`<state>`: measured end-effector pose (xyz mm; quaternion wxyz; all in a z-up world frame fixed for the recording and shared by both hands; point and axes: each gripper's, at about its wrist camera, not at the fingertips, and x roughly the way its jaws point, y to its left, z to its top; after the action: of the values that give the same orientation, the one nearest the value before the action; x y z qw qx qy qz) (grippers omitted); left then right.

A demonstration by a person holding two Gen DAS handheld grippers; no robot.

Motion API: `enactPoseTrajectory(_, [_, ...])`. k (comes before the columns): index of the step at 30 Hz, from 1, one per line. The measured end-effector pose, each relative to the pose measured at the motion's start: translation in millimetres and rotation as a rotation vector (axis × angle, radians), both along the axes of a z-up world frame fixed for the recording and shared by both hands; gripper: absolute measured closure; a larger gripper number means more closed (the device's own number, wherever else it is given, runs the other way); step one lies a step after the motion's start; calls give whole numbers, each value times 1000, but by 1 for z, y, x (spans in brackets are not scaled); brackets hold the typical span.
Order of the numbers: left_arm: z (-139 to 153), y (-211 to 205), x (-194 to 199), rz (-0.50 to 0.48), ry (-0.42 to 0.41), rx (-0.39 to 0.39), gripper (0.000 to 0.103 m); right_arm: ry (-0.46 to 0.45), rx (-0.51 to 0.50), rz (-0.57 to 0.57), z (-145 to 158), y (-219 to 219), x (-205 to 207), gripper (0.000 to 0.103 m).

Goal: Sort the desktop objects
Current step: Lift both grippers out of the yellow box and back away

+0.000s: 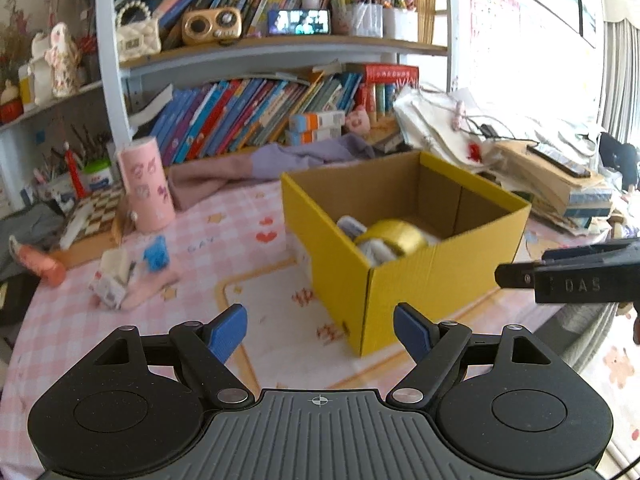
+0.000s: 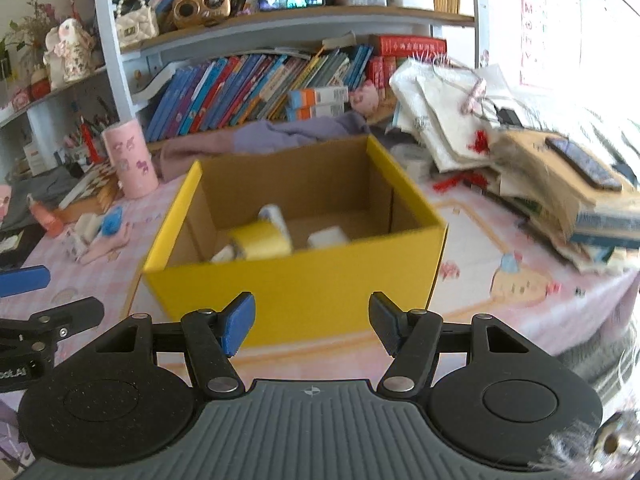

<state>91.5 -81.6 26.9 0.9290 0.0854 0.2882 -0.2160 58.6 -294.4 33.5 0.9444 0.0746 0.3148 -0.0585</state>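
A yellow cardboard box [image 1: 420, 284] stands open on the pink checked tablecloth; it also shows in the right wrist view [image 2: 296, 284]. Inside lie a yellow tape roll [image 1: 400, 236] [image 2: 262, 240] and white items [image 2: 326, 238]. My left gripper [image 1: 320, 330] is open and empty, in front of the box's near left corner. My right gripper [image 2: 312, 324] is open and empty, just in front of the box's near wall. A blue item [image 1: 156, 256], a small white box [image 1: 110, 282] and a pink cloth piece [image 1: 144, 290] lie left of the box.
A pink cylinder [image 1: 146, 184] and a chessboard [image 1: 96, 212] stand at the back left. A bookshelf [image 1: 256, 112] runs along the back. A pile of bags, books and a phone [image 2: 560, 184] lies to the right. An orange tube [image 1: 44, 264] lies at the far left.
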Motion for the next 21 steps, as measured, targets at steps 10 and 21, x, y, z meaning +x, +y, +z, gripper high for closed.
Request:
enactPoseTrajectory(10, [-14,37,-17,23,76,24,20,95,65,38,-23,49,-21,42])
enactPoseTrajectory(21, [-19,78,-34,53,95,54,20,120,78,119,-31,100,-26,40])
